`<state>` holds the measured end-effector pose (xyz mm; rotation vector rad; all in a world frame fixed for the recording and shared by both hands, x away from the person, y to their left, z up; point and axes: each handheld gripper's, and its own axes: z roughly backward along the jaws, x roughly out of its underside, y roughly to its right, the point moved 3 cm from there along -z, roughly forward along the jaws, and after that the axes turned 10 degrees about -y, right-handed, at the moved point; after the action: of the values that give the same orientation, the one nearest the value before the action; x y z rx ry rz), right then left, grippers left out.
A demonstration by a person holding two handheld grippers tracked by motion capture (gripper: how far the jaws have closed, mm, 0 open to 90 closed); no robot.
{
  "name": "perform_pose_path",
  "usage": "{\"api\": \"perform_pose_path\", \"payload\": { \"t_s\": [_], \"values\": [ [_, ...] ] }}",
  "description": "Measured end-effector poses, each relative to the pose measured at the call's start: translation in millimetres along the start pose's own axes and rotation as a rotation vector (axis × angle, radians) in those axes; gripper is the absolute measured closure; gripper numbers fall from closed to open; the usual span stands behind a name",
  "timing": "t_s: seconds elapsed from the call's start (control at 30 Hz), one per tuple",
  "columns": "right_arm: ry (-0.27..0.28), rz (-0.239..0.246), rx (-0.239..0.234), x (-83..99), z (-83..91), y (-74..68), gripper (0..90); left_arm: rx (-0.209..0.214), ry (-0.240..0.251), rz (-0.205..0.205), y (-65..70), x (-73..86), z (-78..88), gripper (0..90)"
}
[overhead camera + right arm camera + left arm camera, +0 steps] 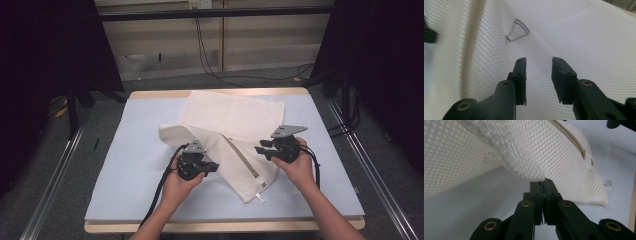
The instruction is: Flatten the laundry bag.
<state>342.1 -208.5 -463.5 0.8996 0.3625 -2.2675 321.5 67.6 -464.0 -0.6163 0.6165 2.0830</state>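
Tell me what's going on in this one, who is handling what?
A person is folding a white mesh laundry bag with a zip on a pale blue table mat, a two-jaw gripper in each hand. The left gripper is shut on a fold of the mesh and holds it off the mat. The right gripper stands open just above the bag, nothing between its jaws. One part of the bag is folded over, the rest lies flat.

My white mesh laundry bag [235, 125] lies spread on the table [140, 165], its left part folded over diagonally, beige zipper [242, 157] running along the fold toward the near corner.
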Motion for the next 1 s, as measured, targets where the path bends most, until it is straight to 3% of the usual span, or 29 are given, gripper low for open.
{"api": "perform_pose_path", "payload": {
  "t_s": [0.03, 0.07, 0.23, 0.33, 0.4, 0.43, 0.53, 0.73, 0.83, 1.0],
  "values": [
    [0.03, -0.03, -0.035, 1.1, 4.4, -3.3, 64.4, 0.003, -0.003, 0.001, 0.6, 0.8, 0.6, 87.7],
    [0.044, -0.044, -0.036, 2.2, 7.7, -5.7, 62.8, 0.007, 0.002, 0.0, 0.9, 1.3, 0.9, 87.7],
    [0.094, -0.052, -0.102, 3.4, 14.0, -24.7, 54.6, 0.001, -0.004, 0.002, 2.1, 2.0, 2.9, 87.7],
    [0.058, -0.024, -0.125, 4.0, 3.9, -34.4, 50.0, 0.002, -0.005, -0.001, 2.8, 2.6, 2.6, 87.7],
    [0.046, -0.016, -0.147, 4.8, -2.5, -36.1, 55.3, 0.005, -0.02, 0.0, 2.8, 4.3, 3.7, 87.7],
    [0.033, -0.009, -0.162, 5.5, -5.3, -36.4, 65.9, 0.01, -0.004, 0.004, 2.3, 5.5, 2.9, 87.7],
    [-0.012, 0.026, -0.209, 7.4, -11.4, -38.3, 83.0, 0.005, -0.025, 0.004, -1.0, 8.5, 5.2, 87.5],
    [-0.027, 0.039, -0.196, 9.2, -13.0, -37.5, 85.1, -0.022, 0.019, 0.031, -11.6, 13.9, 15.2, 78.0],
    [-0.027, 0.036, -0.203, 11.1, -15.0, -36.9, 85.1, -0.043, 0.006, 0.052, -18.9, 20.6, 22.9, 71.4],
    [-0.025, 0.041, -0.212, 11.2, -15.1, -35.8, 85.0, -0.073, -0.002, 0.099, -36.6, 40.8, 39.1, 70.4]
  ]
}}
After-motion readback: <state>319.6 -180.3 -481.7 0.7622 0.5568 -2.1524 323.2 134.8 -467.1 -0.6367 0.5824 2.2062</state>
